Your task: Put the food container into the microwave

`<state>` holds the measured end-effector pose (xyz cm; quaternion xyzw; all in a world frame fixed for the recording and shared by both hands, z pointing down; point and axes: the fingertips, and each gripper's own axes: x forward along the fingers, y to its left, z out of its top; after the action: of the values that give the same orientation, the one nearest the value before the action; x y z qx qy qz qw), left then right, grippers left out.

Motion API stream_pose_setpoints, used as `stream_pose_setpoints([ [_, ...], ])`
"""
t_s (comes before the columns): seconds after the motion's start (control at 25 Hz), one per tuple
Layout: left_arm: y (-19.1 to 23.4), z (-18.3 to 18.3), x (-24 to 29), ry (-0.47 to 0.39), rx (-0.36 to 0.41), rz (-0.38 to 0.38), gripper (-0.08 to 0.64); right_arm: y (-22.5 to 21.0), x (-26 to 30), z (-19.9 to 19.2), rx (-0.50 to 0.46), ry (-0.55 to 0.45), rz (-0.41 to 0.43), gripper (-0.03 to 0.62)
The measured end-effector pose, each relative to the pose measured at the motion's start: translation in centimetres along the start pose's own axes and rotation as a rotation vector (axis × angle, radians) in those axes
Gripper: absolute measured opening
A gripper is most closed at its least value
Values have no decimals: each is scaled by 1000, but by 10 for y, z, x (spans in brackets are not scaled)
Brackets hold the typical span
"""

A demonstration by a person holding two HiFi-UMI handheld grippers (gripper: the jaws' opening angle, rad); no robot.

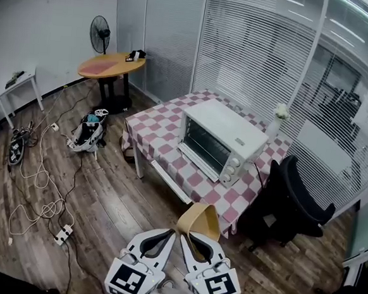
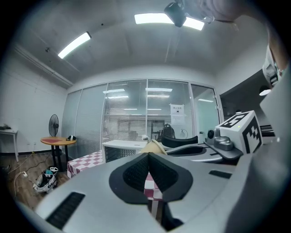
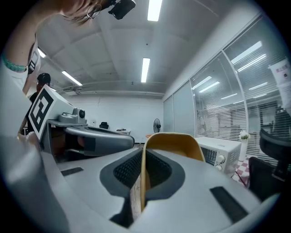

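- Upper left of head view: orange round table (image 1: 108,65) with a fan (image 1: 100,34) behind it. Cables (image 1: 41,183) are strewn on the wood floor at left.
- Left gripper (image 1: 169,235), bottom centre of head view: jaws pressed together, nothing between the pads. The left gripper view shows the same. It sits just left of the right gripper, apart from the container.
- Food container (image 1: 199,222), tan, lower centre of head view. It is in the air over the floor, just short of the table's near edge and well apart from the microwave.
- Container vs gripper: one thin wall is pinched edge-on between the right gripper's pads. The body sticks out past the jaw tips and, in the right gripper view, curves off to the right of the jaw line.
- Orientation: the long axis runs roughly along the jaws, bottom to top of the head view. The rounded free end points toward the table. Can't tell which way the open side faces.
- Right gripper (image 1: 188,240), bottom centre: jaws clamped on that container wall, gap only as wide as the wall.
- Microwave (image 1: 221,138), white, centre of head view, on the checkered table (image 1: 154,125). Its door looks closed and its knobs are at the front right.
- Right side: black chair (image 1: 294,196) just beside the table.
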<state>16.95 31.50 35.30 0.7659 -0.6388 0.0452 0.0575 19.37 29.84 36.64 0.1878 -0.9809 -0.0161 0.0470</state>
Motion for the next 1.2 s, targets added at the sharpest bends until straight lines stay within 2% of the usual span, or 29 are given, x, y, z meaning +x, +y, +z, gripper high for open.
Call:
stream_pose_setpoints([
  [0.12, 8, 2, 5, -1, -12, 11, 14, -5, 6, 2, 1, 4, 1, 9],
  [0.24, 16, -2, 15, 1, -22, -9, 14, -14, 17, 2, 6, 15, -13, 9],
  [0.4, 43, 1, 35, -17, -36, -15, 14, -29, 43, 3, 10, 5, -41, 9],
  [0.84, 125, 17, 114, -7, 2, -153, 14, -85, 138, 8, 19, 6, -147, 9],
  [1.2, 185, 15, 144, 10, -12, -182, 14, -105, 203, 4, 37, 37, -177, 9],
])
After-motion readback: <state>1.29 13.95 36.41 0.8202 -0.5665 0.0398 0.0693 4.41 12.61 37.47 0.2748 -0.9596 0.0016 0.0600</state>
